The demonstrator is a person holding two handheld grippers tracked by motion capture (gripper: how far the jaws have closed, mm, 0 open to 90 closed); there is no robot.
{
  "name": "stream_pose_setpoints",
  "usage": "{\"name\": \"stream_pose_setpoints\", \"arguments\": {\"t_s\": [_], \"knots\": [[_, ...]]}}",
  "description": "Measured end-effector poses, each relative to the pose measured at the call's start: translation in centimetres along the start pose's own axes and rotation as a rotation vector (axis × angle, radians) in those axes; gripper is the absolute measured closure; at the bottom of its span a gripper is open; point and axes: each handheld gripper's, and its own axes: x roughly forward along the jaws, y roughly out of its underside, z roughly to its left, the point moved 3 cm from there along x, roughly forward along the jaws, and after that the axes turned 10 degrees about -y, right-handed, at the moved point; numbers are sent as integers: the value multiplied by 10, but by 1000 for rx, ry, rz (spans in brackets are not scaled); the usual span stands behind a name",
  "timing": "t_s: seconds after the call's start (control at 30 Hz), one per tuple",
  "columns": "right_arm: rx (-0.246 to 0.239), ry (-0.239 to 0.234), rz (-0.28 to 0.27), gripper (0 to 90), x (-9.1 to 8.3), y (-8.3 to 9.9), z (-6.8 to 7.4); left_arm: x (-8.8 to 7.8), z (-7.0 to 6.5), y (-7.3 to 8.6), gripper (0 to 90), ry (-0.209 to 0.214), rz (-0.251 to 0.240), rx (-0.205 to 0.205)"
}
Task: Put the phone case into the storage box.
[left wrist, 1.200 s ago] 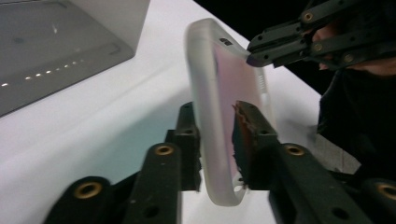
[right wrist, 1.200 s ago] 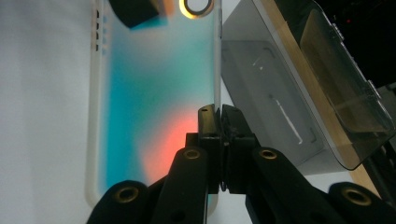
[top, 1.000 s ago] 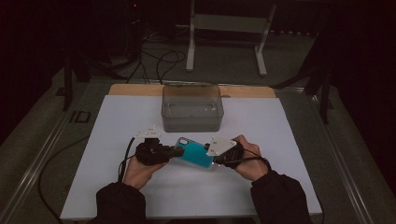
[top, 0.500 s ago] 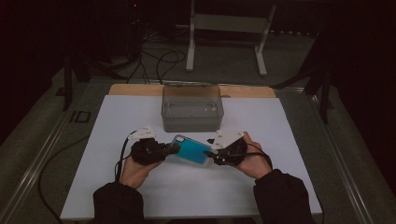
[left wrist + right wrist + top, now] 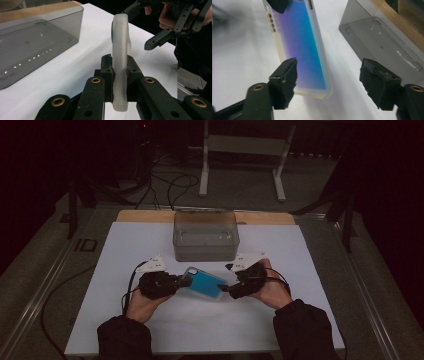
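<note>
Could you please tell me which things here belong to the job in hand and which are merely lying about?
In the job:
- phone case, clamped edge-on by the left gripper
- right gripper, jaws just opened, off the case

Lying about:
- smoky clear box, behind the grippers on the white table
- metal stand and cables on the floor

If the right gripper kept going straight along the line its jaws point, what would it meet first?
Most likely the phone case: the right gripper has just been opening, and the case's end stands between its parted jaws, held at the far end by the left gripper. Depth is hard to judge.
</note>
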Motion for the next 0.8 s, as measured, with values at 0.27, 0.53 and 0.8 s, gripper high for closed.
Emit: {"name": "stream_pose_setpoints", "arguments": {"t_s": [0.27, 0.53, 0.8], "knots": [[42, -60, -20, 245, 1, 1, -4, -3, -1, 0, 817, 16, -10, 24], [74, -120, -40, 239, 4, 1, -7, -5, -4, -1, 817, 34, -17, 49], [99, -191, -33, 291, 11, 2, -10, -5, -8, -2, 818, 53, -23, 75]]}}
